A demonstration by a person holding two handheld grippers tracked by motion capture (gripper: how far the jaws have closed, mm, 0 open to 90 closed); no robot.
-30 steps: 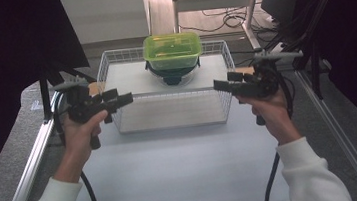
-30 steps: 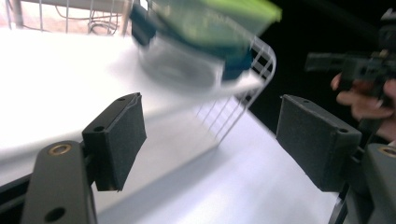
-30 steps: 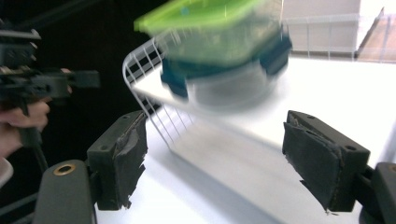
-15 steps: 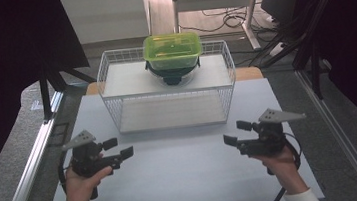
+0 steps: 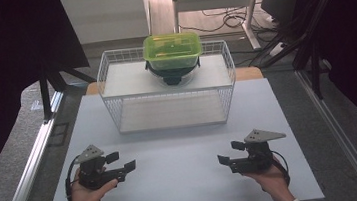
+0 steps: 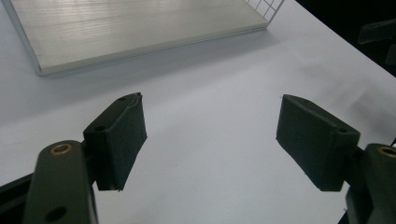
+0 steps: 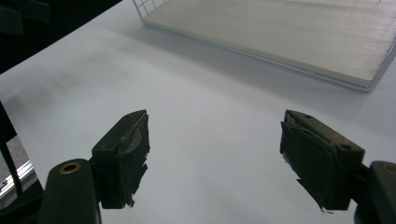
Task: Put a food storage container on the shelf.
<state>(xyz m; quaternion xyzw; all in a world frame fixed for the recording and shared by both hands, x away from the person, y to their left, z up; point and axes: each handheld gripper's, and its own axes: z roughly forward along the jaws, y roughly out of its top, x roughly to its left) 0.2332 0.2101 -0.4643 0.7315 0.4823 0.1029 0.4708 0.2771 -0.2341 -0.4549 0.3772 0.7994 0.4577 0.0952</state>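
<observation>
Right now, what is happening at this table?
A person holds the left gripper and the right gripper low over the near part of the white table, jaws open and empty. Farther back stands a white wire basket, with a green lidded container at its far side, untouched.

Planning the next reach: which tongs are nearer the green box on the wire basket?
Neither clearly. The left tongs sit low left of the green box, the right tongs low right, both far.

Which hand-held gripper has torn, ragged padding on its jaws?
The right hand-held gripper. Its pads look frayed and peeling at the edges, while the left hand-held gripper has smooth, tidy pads.
</observation>
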